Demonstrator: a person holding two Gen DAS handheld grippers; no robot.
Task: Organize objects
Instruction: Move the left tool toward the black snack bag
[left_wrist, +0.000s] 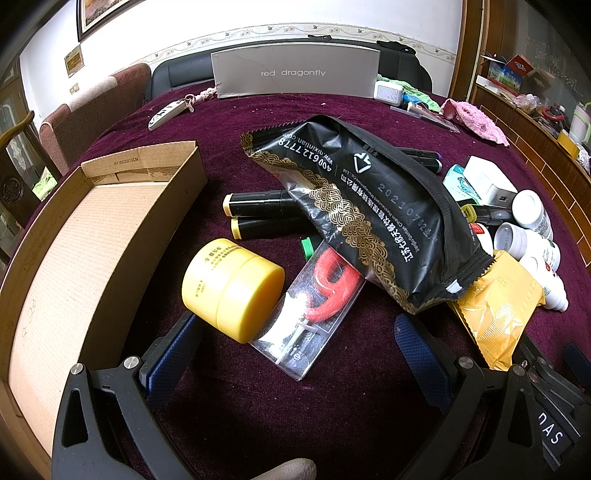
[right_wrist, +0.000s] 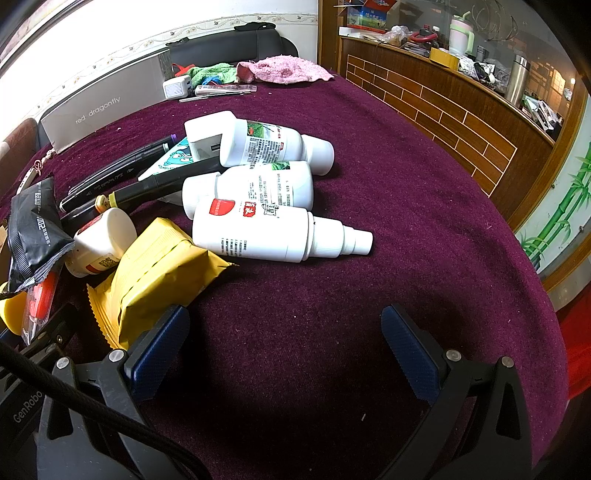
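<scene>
Nothing packed yet: both the left gripper (left_wrist: 291, 354) and right gripper (right_wrist: 284, 347) gape unladen, so next grasp the yellow jar (left_wrist: 232, 288) beside the cardboard box (left_wrist: 110, 236)

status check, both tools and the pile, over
Left tool open, empty, over yellow jar. Right tool open over bare cloth. Cardboard box empty. Black pouch lies across the markers.

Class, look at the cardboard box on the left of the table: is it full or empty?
Empty, as far as shown. The cardboard box shows only its bare ribbed floor; its near corner is cut off.
</scene>
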